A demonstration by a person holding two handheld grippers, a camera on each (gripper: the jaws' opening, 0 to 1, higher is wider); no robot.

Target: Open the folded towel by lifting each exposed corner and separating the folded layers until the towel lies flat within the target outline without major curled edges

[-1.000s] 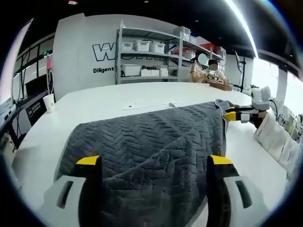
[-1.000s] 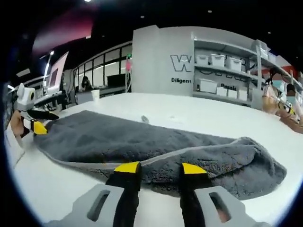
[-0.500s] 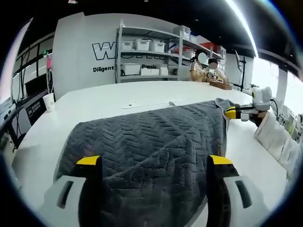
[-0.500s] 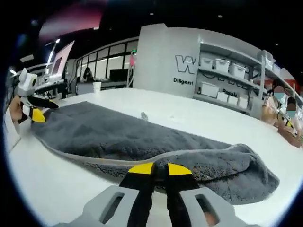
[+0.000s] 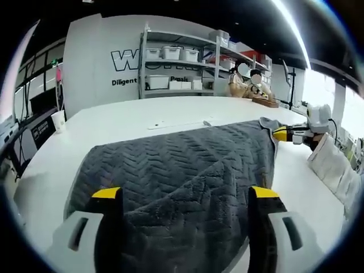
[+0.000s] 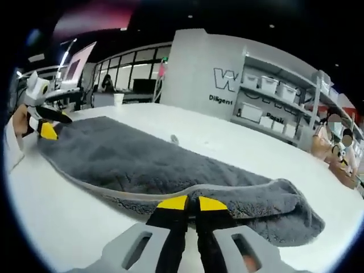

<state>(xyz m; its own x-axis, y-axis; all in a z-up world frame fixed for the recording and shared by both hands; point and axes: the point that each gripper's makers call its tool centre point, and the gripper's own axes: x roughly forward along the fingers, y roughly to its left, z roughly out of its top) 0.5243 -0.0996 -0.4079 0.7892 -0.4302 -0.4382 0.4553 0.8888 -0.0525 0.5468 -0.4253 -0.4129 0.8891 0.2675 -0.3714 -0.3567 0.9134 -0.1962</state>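
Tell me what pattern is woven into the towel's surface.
A chevron, herringbone-like texture on the dark grey towel, clearest in the left gripper view.

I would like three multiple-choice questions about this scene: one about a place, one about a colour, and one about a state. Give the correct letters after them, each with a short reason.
1. Where does the paper cup stand?
A. on the towel
B. near the table's edge, off the towel
C. on the shelf

2. What colour is the towel?
A. dark grey
B. red
C. white

3. How do the jaws of the right gripper stand?
A. wide apart over bare table
B. close together at the towel's pale edge
C. shut on the cup

Answers:
1. B, since the left gripper view shows the cup on the white table, apart from the towel.
2. A, since both views show a dark grey towel with a zigzag texture.
3. B, since the right gripper view shows its yellow tips almost touching at the towel's near edge; whether cloth is pinched cannot be told.
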